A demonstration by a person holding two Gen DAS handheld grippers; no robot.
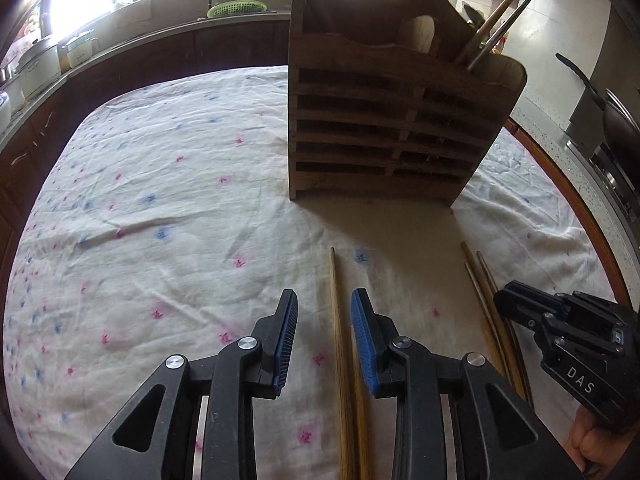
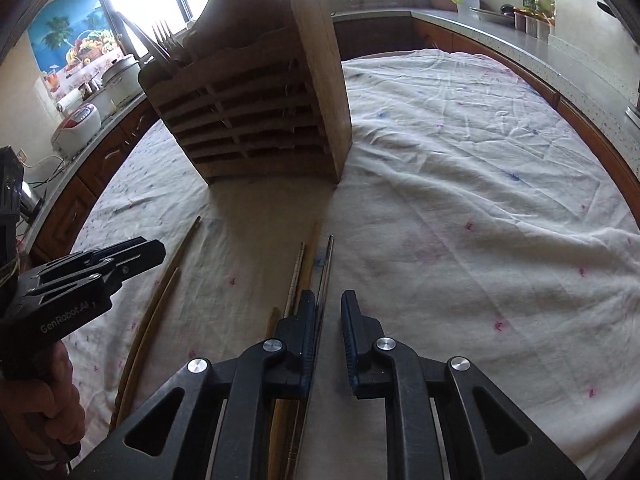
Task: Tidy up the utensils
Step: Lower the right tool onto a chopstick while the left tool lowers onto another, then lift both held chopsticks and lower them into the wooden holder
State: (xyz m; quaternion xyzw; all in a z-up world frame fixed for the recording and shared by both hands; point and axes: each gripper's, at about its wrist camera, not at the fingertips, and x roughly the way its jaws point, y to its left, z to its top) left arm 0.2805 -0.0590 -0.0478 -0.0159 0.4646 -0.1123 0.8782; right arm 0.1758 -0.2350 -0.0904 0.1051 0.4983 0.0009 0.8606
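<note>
On the round table, spread with a rumpled white cloth (image 1: 168, 184) dotted with small pink and blue marks, a slatted wooden utensil rack (image 1: 384, 128) stands upright toward twelve o'clock from both grippers, with two long sticks (image 1: 500, 24) leaning out of its top compartment in the left wrist view and fork tines (image 2: 164, 38) poking above its near corner in the right wrist view. The left gripper (image 1: 324, 334) hangs low over the cloth with its blue-padded fingers spread apart, clamping nothing; a brown wooden chopstick (image 1: 338, 340) lies flat on the cloth in the gap between them, running toward twelve o'clock, and a second one (image 1: 362, 420) sits just beside it under the right-hand pad. Out at three o'clock from that gripper another small bundle of chopsticks (image 1: 486, 300) lies on the cloth, partly hidden by the right gripper. The right gripper (image 2: 328, 334) is likewise parted and holds nothing; that bundle (image 2: 308, 268), some pieces wooden and one darker and thinner, lies along and under its left finger, whether touching it I cannot tell. From the right wrist view the left gripper's body shows at nine o'clock, with the first pair of chopsticks lying beneath it. Kitchen counters (image 2: 520, 40) crowded with pots and jars ring the table, and a green basket (image 1: 236, 8) sits by the sink (image 1: 256, 11) at the far window.
</note>
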